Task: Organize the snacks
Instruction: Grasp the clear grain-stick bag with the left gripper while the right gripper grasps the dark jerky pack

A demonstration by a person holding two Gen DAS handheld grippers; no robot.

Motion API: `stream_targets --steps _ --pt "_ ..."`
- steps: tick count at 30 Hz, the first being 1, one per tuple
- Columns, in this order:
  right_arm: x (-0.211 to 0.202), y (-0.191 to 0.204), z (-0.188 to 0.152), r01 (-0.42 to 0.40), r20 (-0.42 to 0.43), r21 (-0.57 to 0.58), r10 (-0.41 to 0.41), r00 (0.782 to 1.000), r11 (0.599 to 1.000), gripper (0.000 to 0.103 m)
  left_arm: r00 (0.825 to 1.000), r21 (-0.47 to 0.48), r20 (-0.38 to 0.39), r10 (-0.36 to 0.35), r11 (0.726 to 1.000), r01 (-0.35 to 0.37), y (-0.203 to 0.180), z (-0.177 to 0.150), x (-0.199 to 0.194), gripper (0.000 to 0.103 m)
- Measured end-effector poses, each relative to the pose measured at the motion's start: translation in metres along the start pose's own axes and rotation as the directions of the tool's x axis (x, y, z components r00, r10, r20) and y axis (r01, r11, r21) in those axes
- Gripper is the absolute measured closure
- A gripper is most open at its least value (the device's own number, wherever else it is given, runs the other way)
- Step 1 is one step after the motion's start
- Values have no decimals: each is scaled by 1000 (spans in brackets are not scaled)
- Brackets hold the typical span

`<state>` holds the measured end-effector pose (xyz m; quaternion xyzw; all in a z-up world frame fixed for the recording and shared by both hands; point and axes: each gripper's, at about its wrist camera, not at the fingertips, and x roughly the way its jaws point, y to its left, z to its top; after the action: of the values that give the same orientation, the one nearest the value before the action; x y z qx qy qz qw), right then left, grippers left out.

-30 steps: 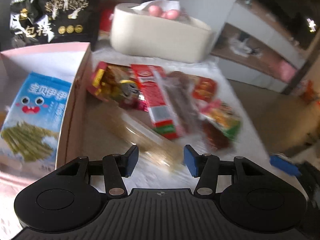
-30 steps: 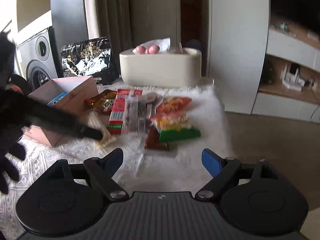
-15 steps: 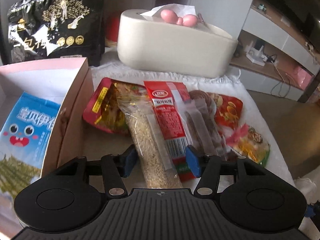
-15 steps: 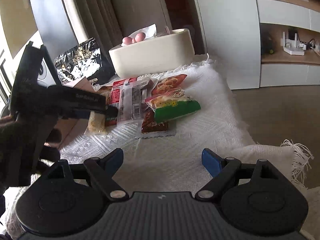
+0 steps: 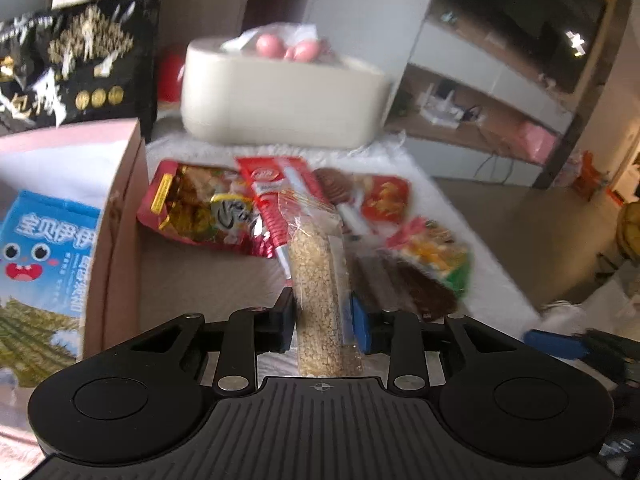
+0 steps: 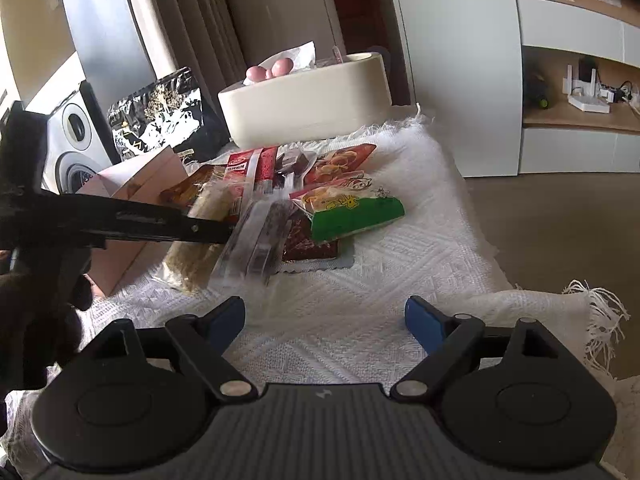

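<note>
My left gripper (image 5: 320, 318) is shut on a clear packet of pale grain bar (image 5: 316, 280), held lengthwise between the blue pads and lifted off the cloth. The packet also shows in the right wrist view (image 6: 200, 236), with the left gripper's arm (image 6: 160, 226) across it. A pink open box (image 5: 120, 216) stands to the left, with a blue snack bag (image 5: 40, 248) inside. Several snack packets lie in a pile: a red-gold bag (image 5: 192, 208), a red strip pack (image 5: 276, 188) and a green-edged bag (image 6: 352, 216). My right gripper (image 6: 326, 320) is open and empty above the white cloth.
A cream oval container (image 5: 280, 100) with pink balls stands at the back. A black-and-gold bag (image 5: 76, 76) leans behind the box. The white knitted cloth (image 6: 380, 280) ends at a fringed edge on the right, with floor and shelves beyond.
My left gripper closed on the grain bar packet and lifted it, tilting it towards me. My right gripper stayed open and moved closer over the cloth.
</note>
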<state>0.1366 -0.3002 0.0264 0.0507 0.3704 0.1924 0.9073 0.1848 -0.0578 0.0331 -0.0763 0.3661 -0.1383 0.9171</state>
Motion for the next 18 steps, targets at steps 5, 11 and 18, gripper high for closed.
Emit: stream_targets --steps 5,11,18 --pt "1 -1 0 -8 -3 2 8 1000 1000 14 997 59 11 -81 995 80 -12 -3 -43 69" --pt "5 -3 4 -44 -31 -3 44 999 999 6 993 143 -107 -54 987 69 -16 -39 -58 69" --pt "19 28 1 37 -118 -215 -64 991 976 0 993 64 -112 -41 997 48 5 -58 -55 69"
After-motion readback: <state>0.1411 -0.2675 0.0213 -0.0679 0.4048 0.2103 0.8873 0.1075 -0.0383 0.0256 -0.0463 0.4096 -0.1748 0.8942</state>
